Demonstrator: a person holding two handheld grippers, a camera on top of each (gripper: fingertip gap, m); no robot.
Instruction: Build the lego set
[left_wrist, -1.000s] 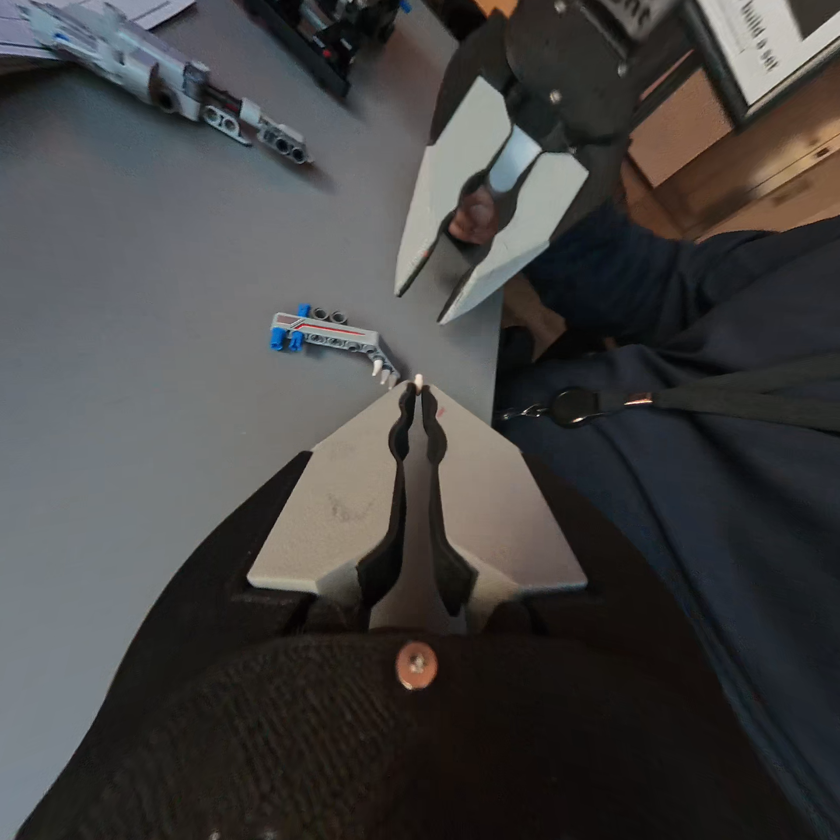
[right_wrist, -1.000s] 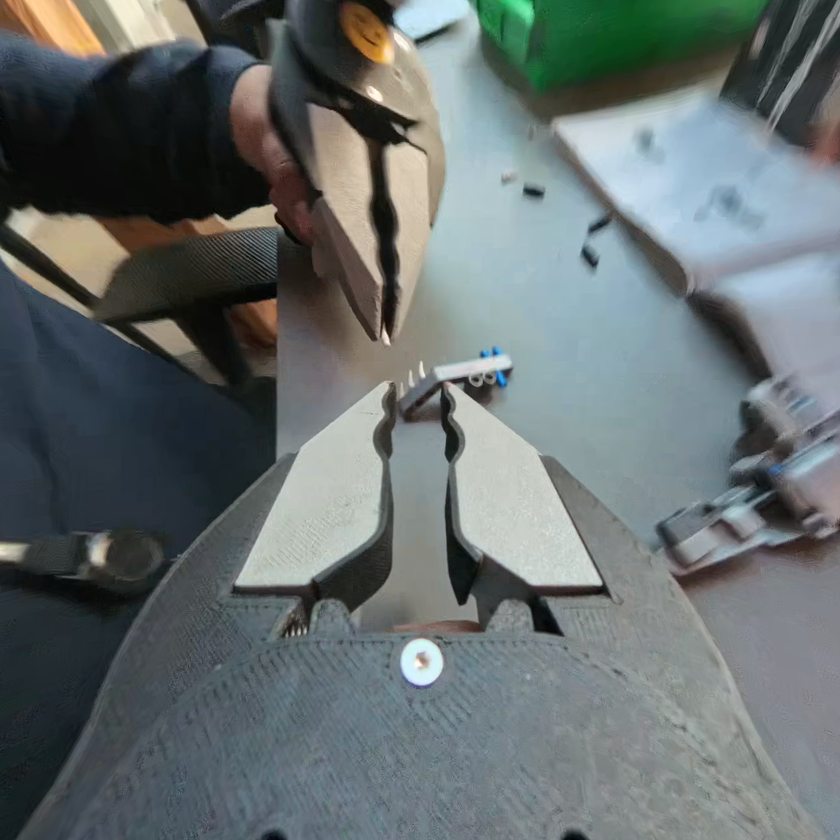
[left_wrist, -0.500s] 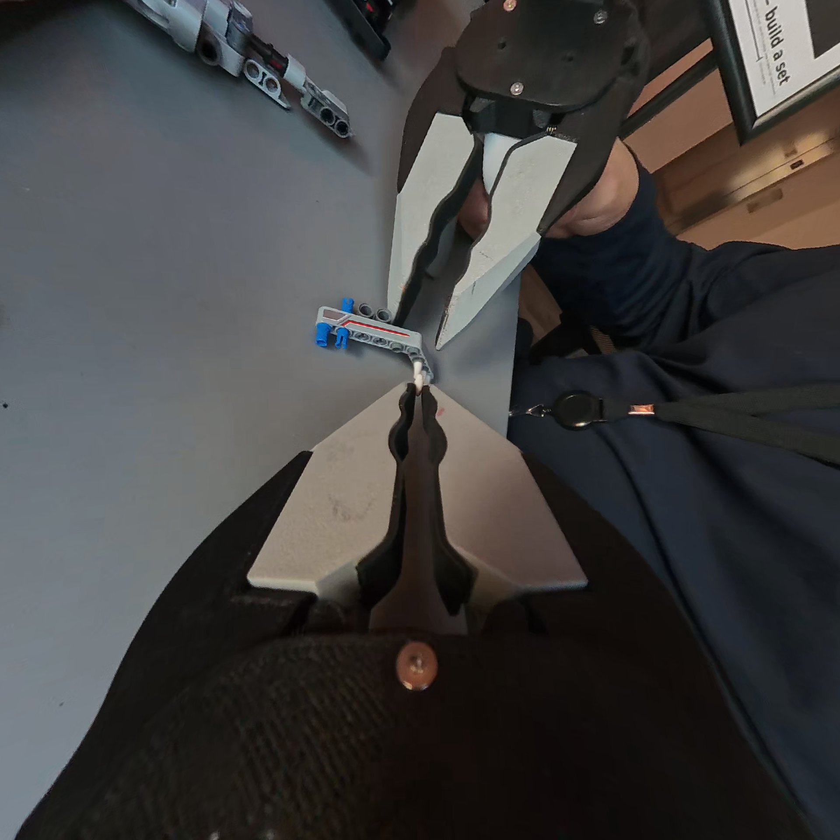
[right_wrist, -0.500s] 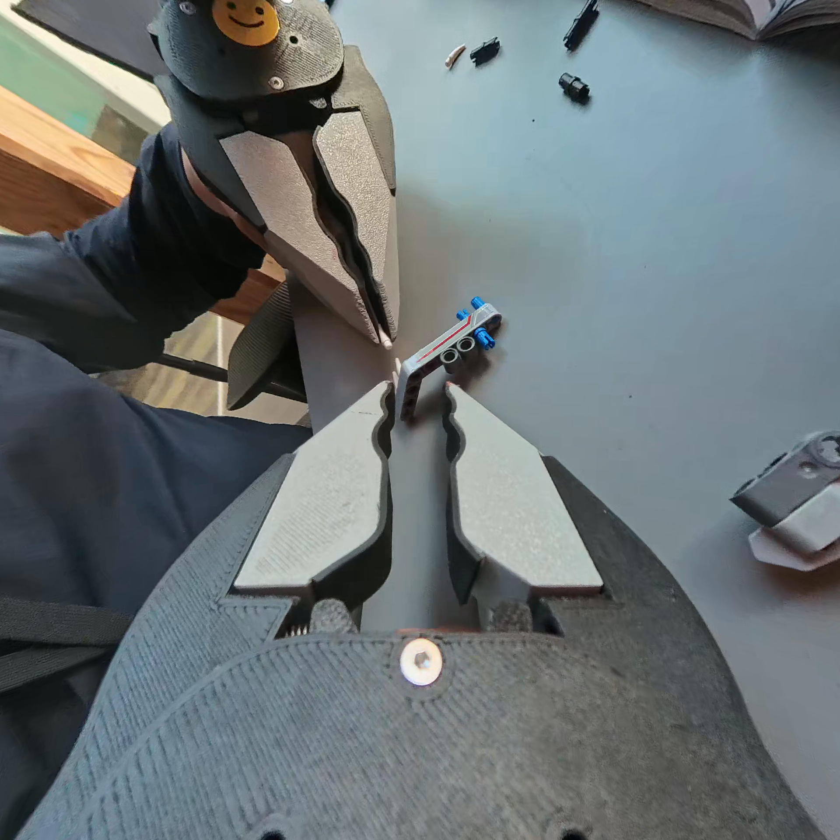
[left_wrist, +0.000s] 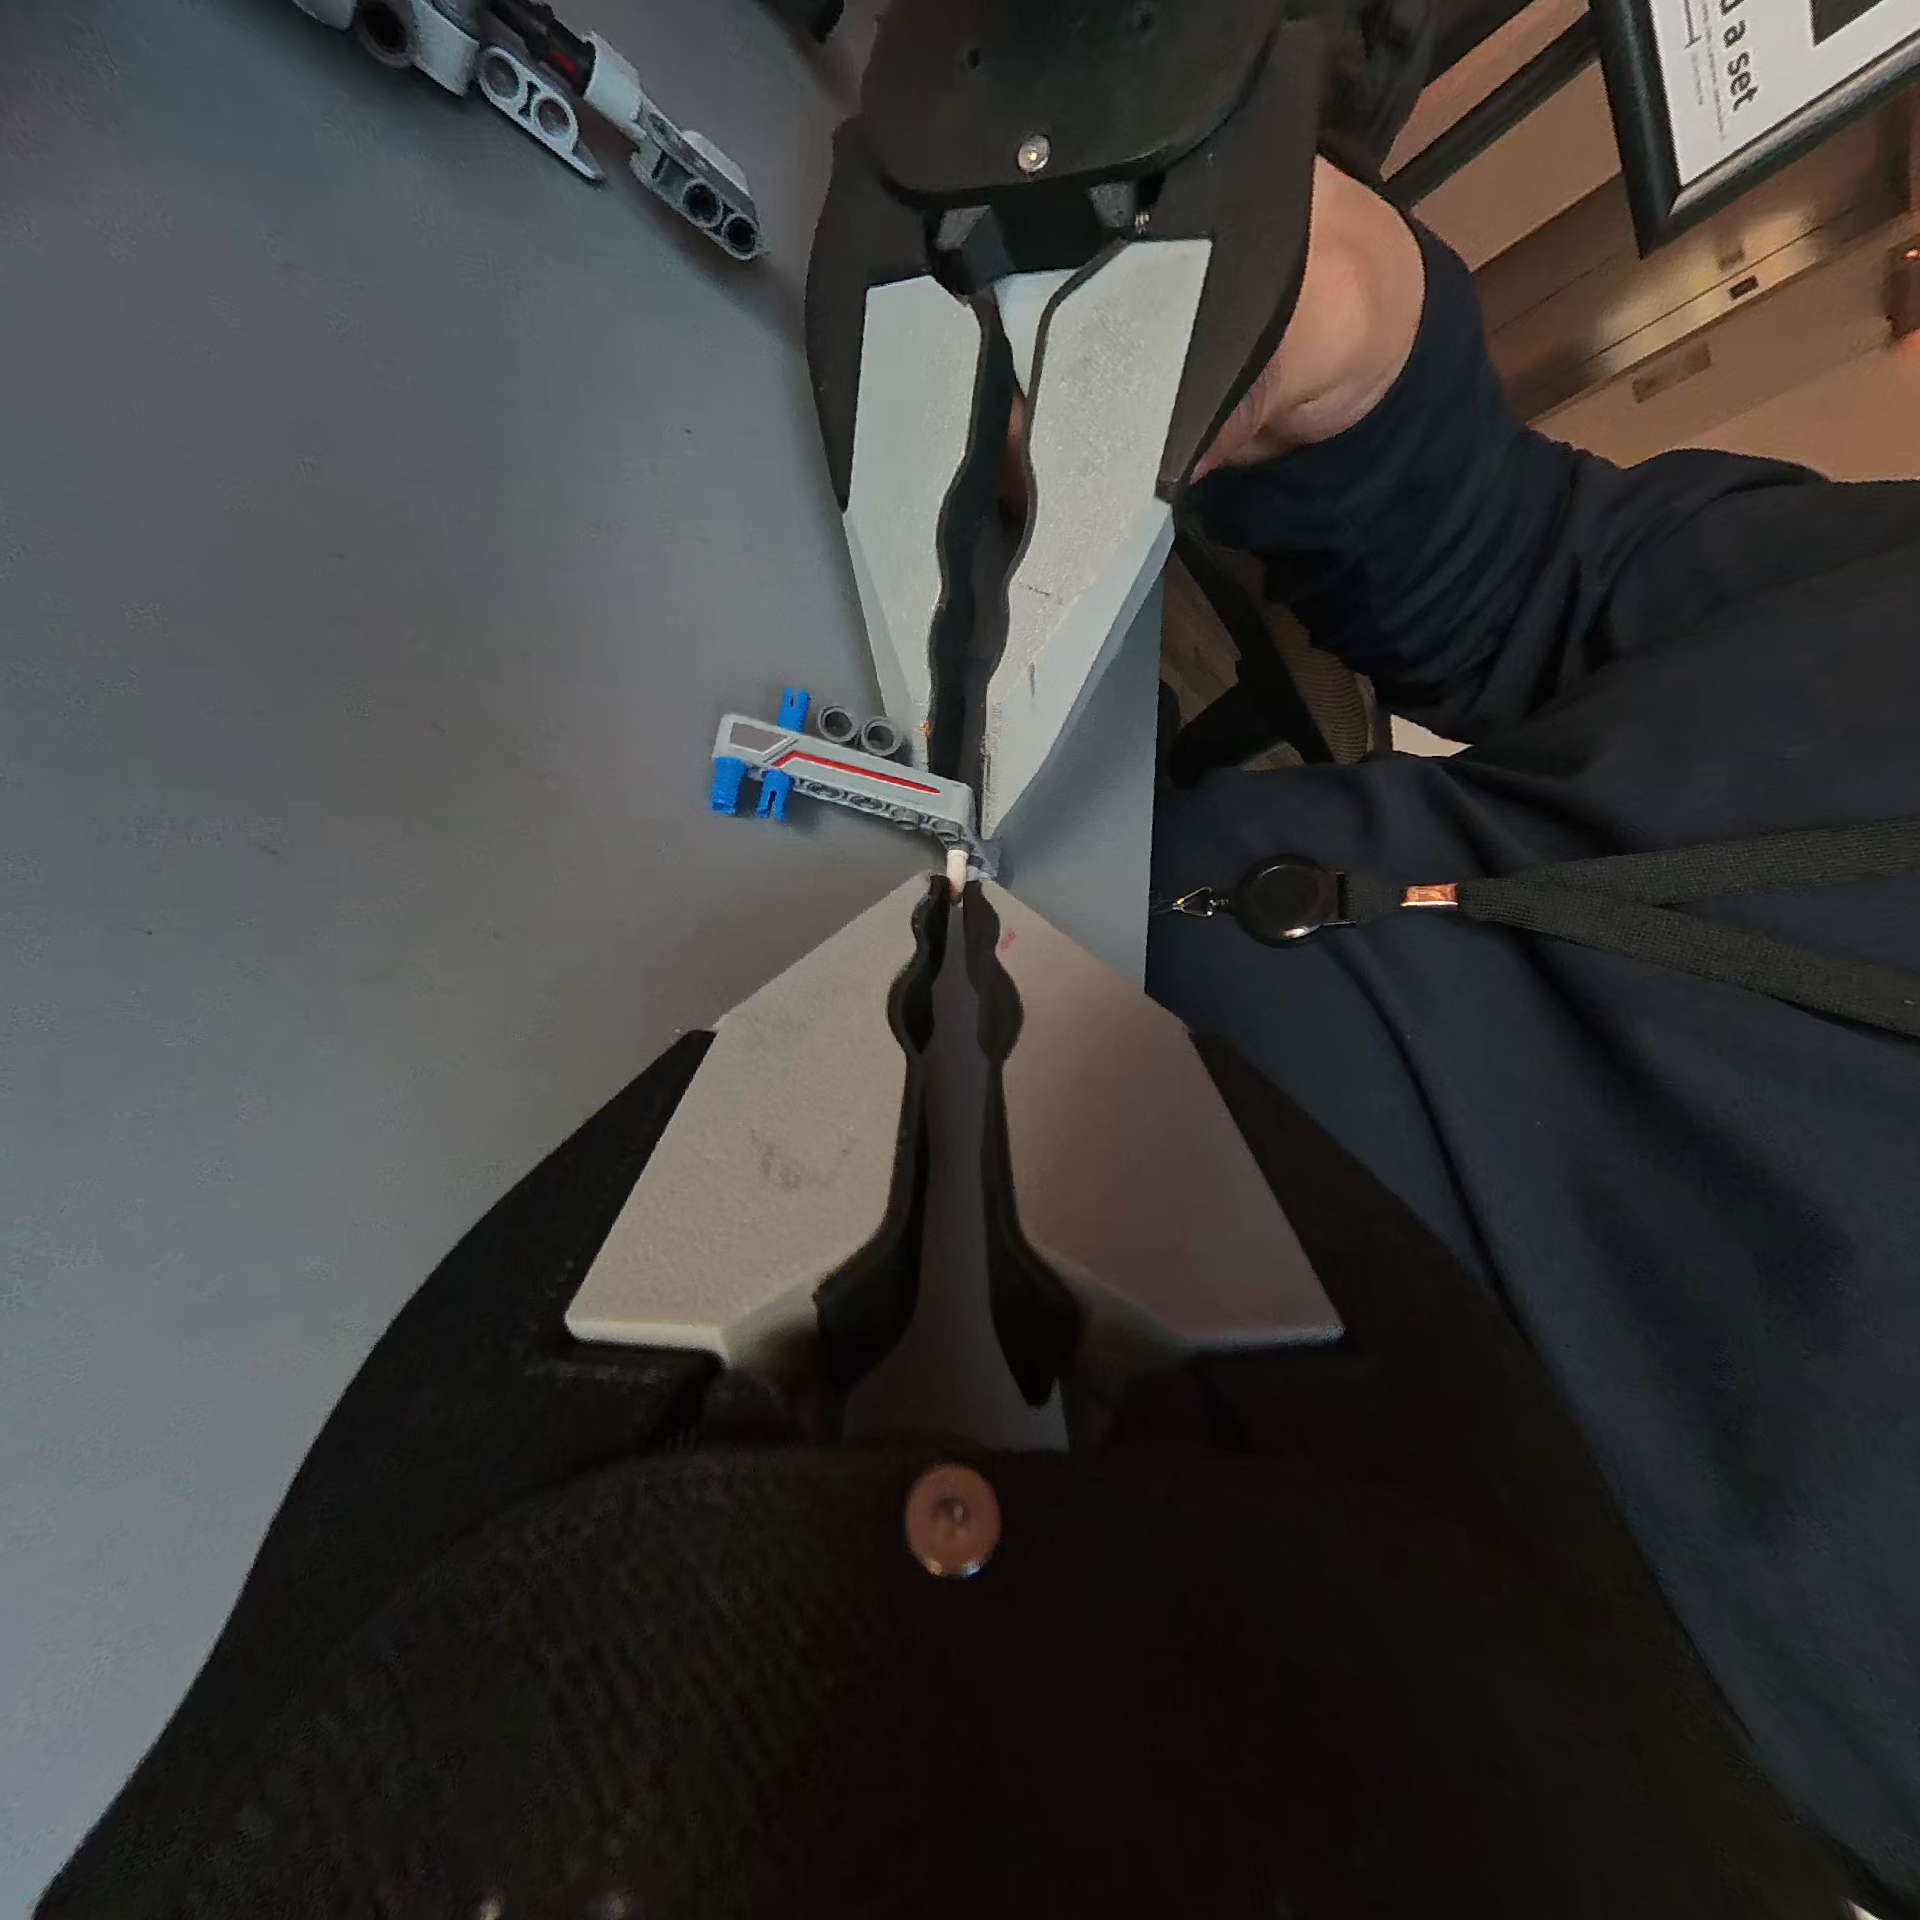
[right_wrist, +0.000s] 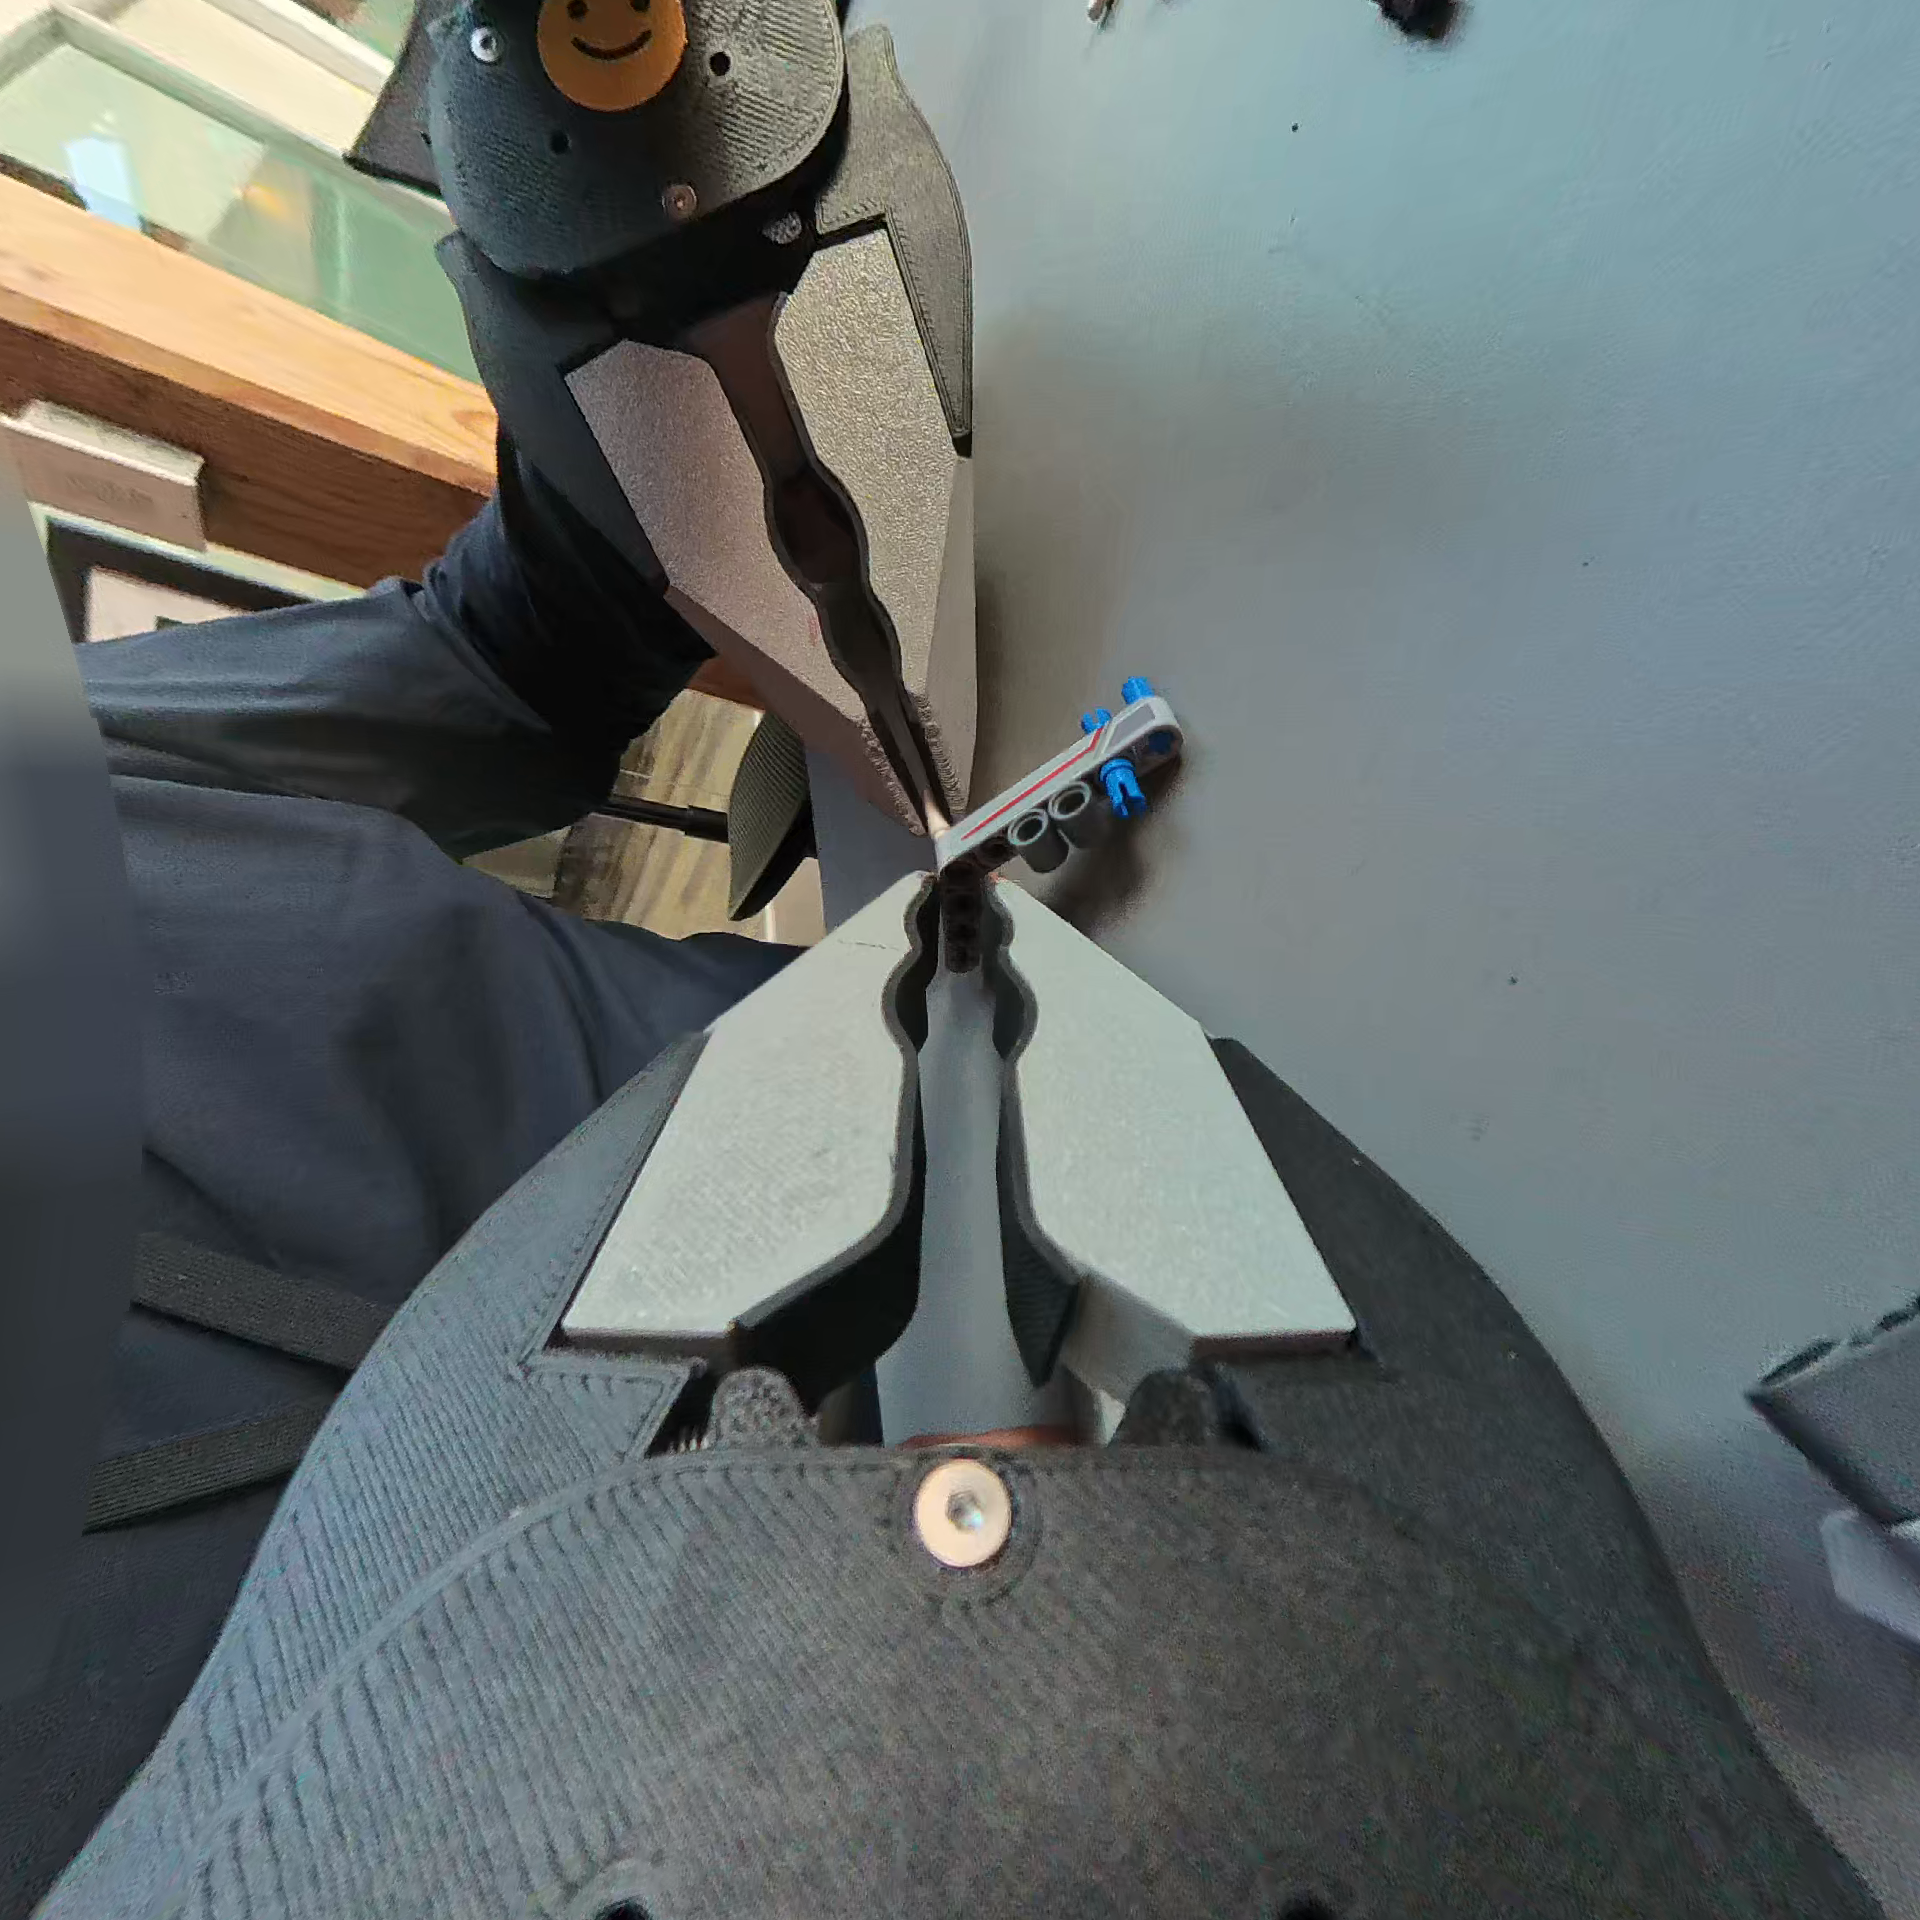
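A grey angled beam (left_wrist: 844, 781) with a red stripe and blue pins (left_wrist: 743, 781) sits near the front edge of the grey table (left_wrist: 312, 623). My right gripper (right_wrist: 961, 896) is shut on the beam's short arm, and the long arm (right_wrist: 1070, 790) sticks out up and to the right. In the left wrist view it comes in from the top (left_wrist: 971, 800). My left gripper (left_wrist: 948, 894) is shut on a small white pin (left_wrist: 954, 862) whose tip touches the beam's corner. In the right wrist view the left gripper (right_wrist: 930, 821) comes in from the upper left.
A larger grey lego assembly (left_wrist: 623, 104) lies at the far left of the table and shows at the right edge (right_wrist: 1849, 1455) of the right wrist view. Small dark loose parts (right_wrist: 1413, 16) lie farther off. The person's dark blue clothing and a badge reel (left_wrist: 1288, 899) are beyond the table edge. Left and right tips are no more than a few centimetres apart. The badge reel (left_wrist: 1288, 899) is about 15 cm from both grippers' fingertips.
My right gripper has closed on the beam's short arm; it was open around it before. My left gripper has moved the white pin forward onto the beam's corner.
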